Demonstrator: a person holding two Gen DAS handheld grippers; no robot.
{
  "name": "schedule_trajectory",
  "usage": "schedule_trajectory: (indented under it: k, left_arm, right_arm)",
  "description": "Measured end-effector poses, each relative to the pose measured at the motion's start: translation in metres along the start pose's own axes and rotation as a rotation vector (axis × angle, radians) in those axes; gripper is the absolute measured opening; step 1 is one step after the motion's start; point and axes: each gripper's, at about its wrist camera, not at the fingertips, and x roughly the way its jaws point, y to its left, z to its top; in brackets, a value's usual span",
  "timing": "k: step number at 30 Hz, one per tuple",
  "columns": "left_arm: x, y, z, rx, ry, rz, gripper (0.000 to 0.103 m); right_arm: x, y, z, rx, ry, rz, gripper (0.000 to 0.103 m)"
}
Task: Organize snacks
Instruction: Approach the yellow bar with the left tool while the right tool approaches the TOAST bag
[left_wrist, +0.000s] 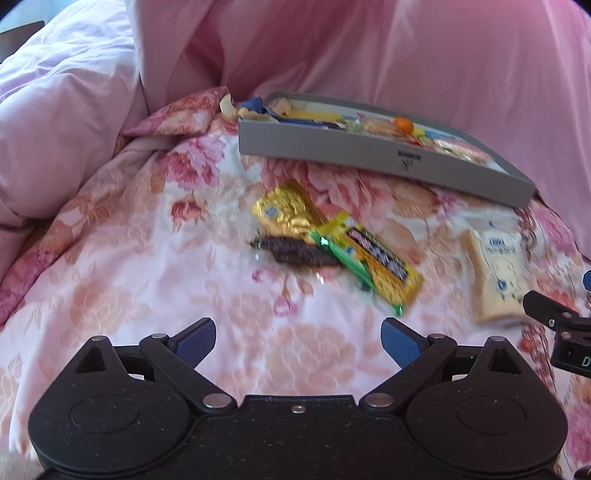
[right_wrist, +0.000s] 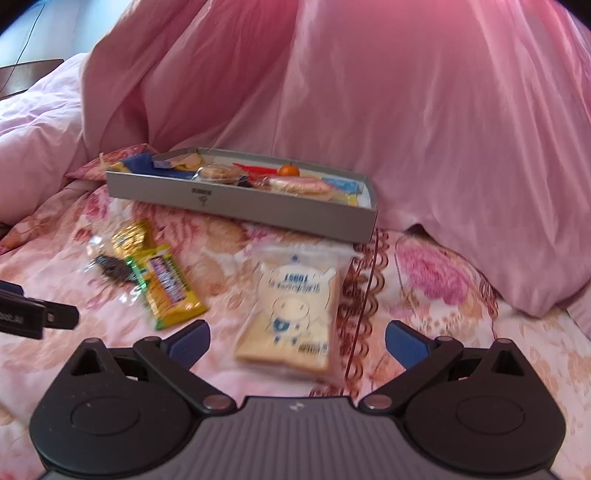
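My left gripper (left_wrist: 298, 341) hangs over the floral bedspread (left_wrist: 147, 258), jaws wide apart, nothing between them. Left to right on the bed: a gold foil packet (left_wrist: 284, 212), a dark snack in clear wrap (left_wrist: 295, 251) just below it and touching, then a yellow-green candy bar (left_wrist: 373, 266) overlapping both. All look light and crinkly; foil is slippery, so I'd pinch the candy bar across its narrow width mid-length, it's the stiffest of the three. Farther right, well apart, lies the toast bag (right_wrist: 295, 306), soft bread in loose plastic, squashable; I judge a light grip on the sealed top edge or across the slice is safest. My right gripper (right_wrist: 297, 341) sits just short of it, jaws also apart and empty. Behind everything the gray tray (right_wrist: 258, 206) already holds snacks, a small orange (right_wrist: 288, 170) among them.

The right view shows the toast print and the tray's right end; the left view clips the bag at the edge but shows the three-wrapper pile closer. Each view catches the other gripper's tip. Both are motion-blurred.
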Motion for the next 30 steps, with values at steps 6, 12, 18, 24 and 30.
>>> schedule_trajectory:
  k: [6, 12, 18, 24, 30]
  left_arm:
    - [0.02, -0.003, 0.01, -0.015, -0.016, -0.005, 0.096]
    - [0.039, -0.011, 0.018, -0.049, -0.016, -0.046, 0.096]
    - [0.061, -0.022, 0.033, -0.107, 0.024, -0.11, 0.096]
    - [0.09, -0.036, 0.052, -0.211, 0.136, -0.057, 0.096]
    - [0.109, -0.051, 0.064, -0.198, 0.211, 0.108, 0.098]
  right_arm:
    - [0.034, 0.0, 0.001, -0.013, -0.004, 0.002, 0.103]
    - [0.059, 0.007, -0.001, -0.02, 0.012, 0.007, 0.103]
    - [0.075, 0.011, -0.005, -0.04, 0.036, -0.027, 0.103]
    - [0.079, 0.016, -0.01, -0.08, 0.051, -0.045, 0.103]
    - [0.077, 0.022, -0.009, -0.132, 0.027, -0.056, 0.103]
